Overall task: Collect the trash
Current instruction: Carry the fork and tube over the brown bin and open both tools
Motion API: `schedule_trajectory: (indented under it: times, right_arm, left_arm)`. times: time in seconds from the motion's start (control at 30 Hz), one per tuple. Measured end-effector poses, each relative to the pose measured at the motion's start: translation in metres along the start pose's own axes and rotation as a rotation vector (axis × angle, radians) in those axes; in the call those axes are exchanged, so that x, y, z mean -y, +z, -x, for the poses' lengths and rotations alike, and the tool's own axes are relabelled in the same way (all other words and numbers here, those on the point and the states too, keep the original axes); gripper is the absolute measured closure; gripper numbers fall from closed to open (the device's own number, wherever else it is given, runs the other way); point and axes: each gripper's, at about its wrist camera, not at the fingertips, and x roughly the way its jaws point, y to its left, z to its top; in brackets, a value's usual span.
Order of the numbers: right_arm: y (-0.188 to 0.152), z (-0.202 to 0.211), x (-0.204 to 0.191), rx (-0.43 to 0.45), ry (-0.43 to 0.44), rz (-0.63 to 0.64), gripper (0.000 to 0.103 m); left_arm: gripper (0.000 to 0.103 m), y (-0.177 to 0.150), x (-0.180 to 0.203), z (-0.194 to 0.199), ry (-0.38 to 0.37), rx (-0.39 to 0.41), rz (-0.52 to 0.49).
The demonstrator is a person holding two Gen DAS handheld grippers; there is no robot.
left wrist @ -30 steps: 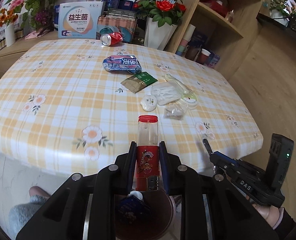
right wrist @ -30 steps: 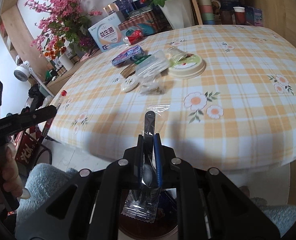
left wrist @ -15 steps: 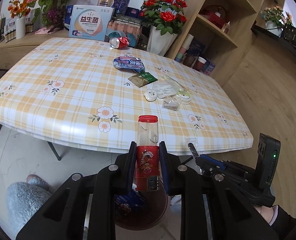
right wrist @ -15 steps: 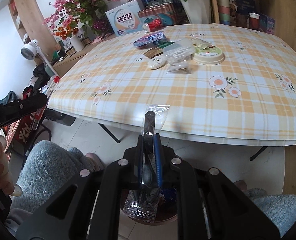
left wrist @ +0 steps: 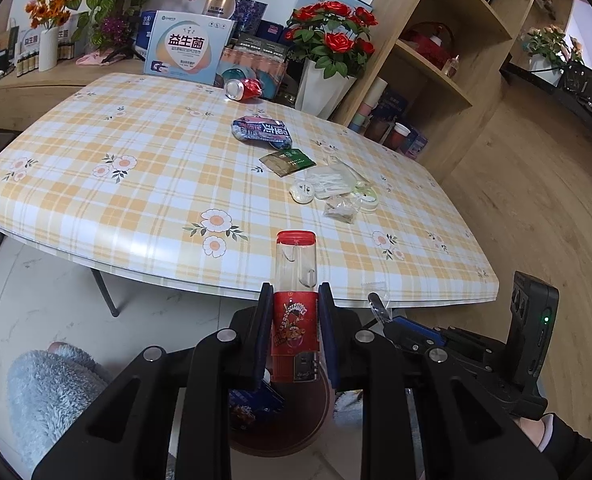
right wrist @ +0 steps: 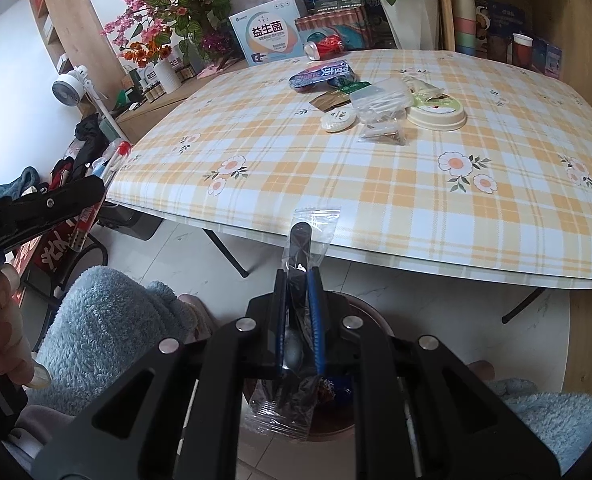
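My left gripper is shut on a red lighter with a clear top, held over a brown bin on the floor. My right gripper is shut on a clear plastic wrapper with a spoon in it, above the same bin. More trash lies on the checked table: a crushed can, a blue snack bag, a green sachet, clear bags and a round lid.
Flower vases and boxes stand behind the table. Wooden shelves are at the right. The person's fluffy slippers are on the floor beside the bin. The right gripper shows at the lower right of the left wrist view.
Both grippers have pulled back and down from the table edge, still holding their items. The table now looks farther away and the bin lies below them.
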Motion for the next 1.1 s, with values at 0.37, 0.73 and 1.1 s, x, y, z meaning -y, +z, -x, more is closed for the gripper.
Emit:
schedule_trajectory:
  times: [0.37, 0.73, 1.1]
  right_arm:
    - [0.000, 0.007, 0.000, 0.068, -0.039, 0.011, 0.037]
    - [0.002, 0.028, 0.035, 0.204, -0.222, -0.109, 0.006]
    - [-0.004, 0.034, 0.064, 0.219, -0.270, -0.206, 0.006]
  left_arm:
    - [0.081, -0.006, 0.001, -0.010, 0.000, -0.035, -0.008]
    - [0.081, -0.015, 0.012, -0.027, -0.012, -0.094, -0.033]
    - [0.081, -0.024, 0.035, -0.044, -0.051, -0.157, -0.087]
